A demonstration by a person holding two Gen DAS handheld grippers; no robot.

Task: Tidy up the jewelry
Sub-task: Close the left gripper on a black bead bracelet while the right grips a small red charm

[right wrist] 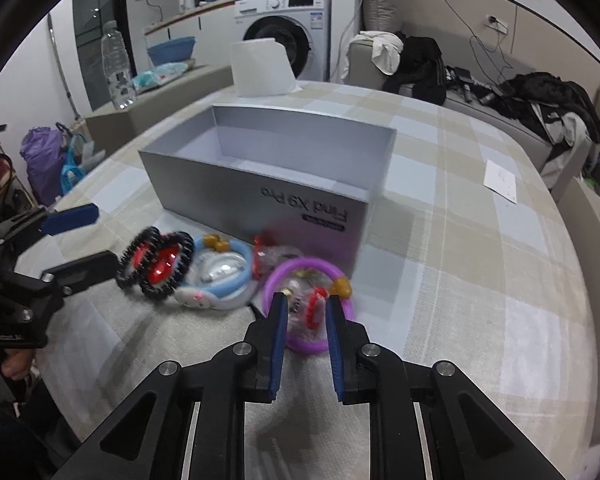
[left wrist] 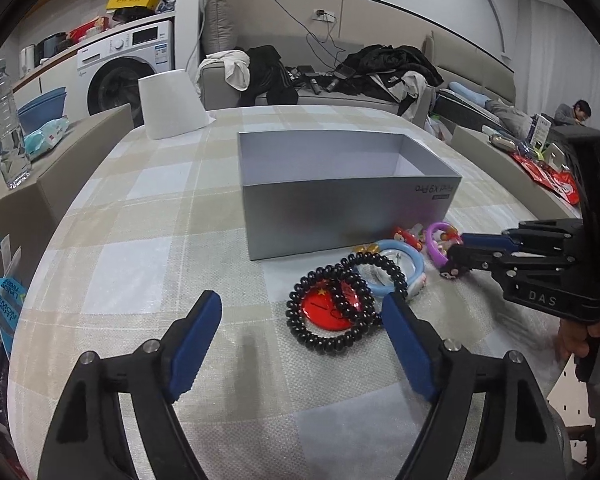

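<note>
An open grey box (left wrist: 340, 208) (right wrist: 268, 184) stands on the checked tablecloth, empty inside. In front of it lie two black beaded bracelets (left wrist: 332, 308) (right wrist: 156, 264) over a red badge, a light blue bangle (left wrist: 400, 276) (right wrist: 220, 276) and a purple bangle (left wrist: 436, 240) (right wrist: 300, 308) in clear wrap. My left gripper (left wrist: 300, 312) is open, just short of the black bracelets. My right gripper (right wrist: 306, 308) has its jaws narrowed around the purple bangle's wrapped middle; it also shows in the left wrist view (left wrist: 456, 252).
A white paper roll (left wrist: 172, 104) (right wrist: 262, 68) stands behind the box. A water bottle (left wrist: 6, 128) sits on a side ledge at left. A white card (right wrist: 500, 180) lies on the cloth at right. A sofa with clothes is beyond the table.
</note>
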